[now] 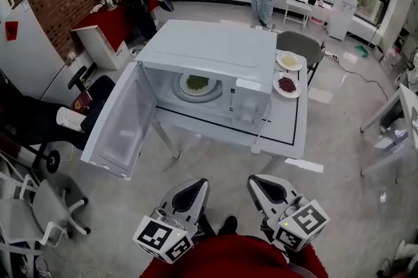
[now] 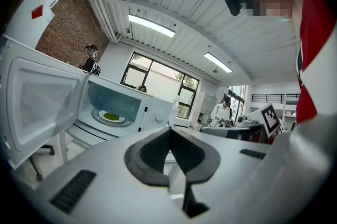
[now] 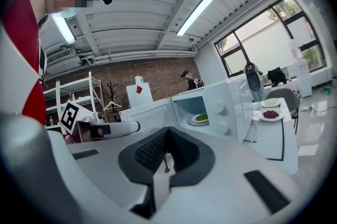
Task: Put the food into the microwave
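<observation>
Left claw [image 1: 198, 184] was clenched, empty. The microwave [image 1: 215, 51] stood open on the desk [image 1: 287, 121], green-food plate [image 1: 197, 83] inside. Right claw [image 1: 257, 181] was clenched, empty. Red-food plate [image 1: 287, 85] and yellow-food plate [image 1: 289, 61] sat beside the microwave. Both were judged light, rigid, breakable and glazed-slippery, so they should be pinched at the rim and kept level.

mw [image 1: 215, 51]: on white table [image 1: 287, 130], door [image 1: 124, 120] open to left
inside mw: plate w/ green food [image 1: 197, 83], on turntable
right of mw: yellowish-food plate [image 1: 289, 61], red-food plate [image 1: 287, 85], both on table
L gripper [image 1: 198, 184] / R gripper [image 1: 257, 180]: low in frame, well apart from table
</observation>
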Motion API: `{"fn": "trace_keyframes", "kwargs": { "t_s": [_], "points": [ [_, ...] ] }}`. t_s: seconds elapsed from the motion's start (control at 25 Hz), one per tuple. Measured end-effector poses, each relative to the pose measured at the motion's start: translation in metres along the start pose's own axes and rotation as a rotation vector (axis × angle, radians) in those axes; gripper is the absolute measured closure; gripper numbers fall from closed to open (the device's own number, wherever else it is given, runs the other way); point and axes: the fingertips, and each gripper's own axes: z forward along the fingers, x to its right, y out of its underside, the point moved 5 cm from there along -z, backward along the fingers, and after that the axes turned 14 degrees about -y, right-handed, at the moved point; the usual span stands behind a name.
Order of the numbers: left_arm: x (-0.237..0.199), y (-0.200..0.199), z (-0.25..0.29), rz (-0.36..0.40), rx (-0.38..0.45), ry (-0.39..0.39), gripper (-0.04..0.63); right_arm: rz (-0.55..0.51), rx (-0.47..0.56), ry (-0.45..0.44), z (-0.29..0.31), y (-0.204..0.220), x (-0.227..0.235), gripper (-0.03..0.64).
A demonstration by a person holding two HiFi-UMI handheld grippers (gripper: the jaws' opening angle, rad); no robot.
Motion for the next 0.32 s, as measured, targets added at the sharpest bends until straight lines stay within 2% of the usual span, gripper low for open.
{"fn": "trace_keyframes", "kwargs": {
  "t_s": [0.32],
  "points": [
    [0.008, 0.002, -0.003, 0.015, 0.011, -0.02, 0.586, -0.059, -0.028, 0.037, -0.013, 0.008, -0.004, 0.603]
  ]
}}
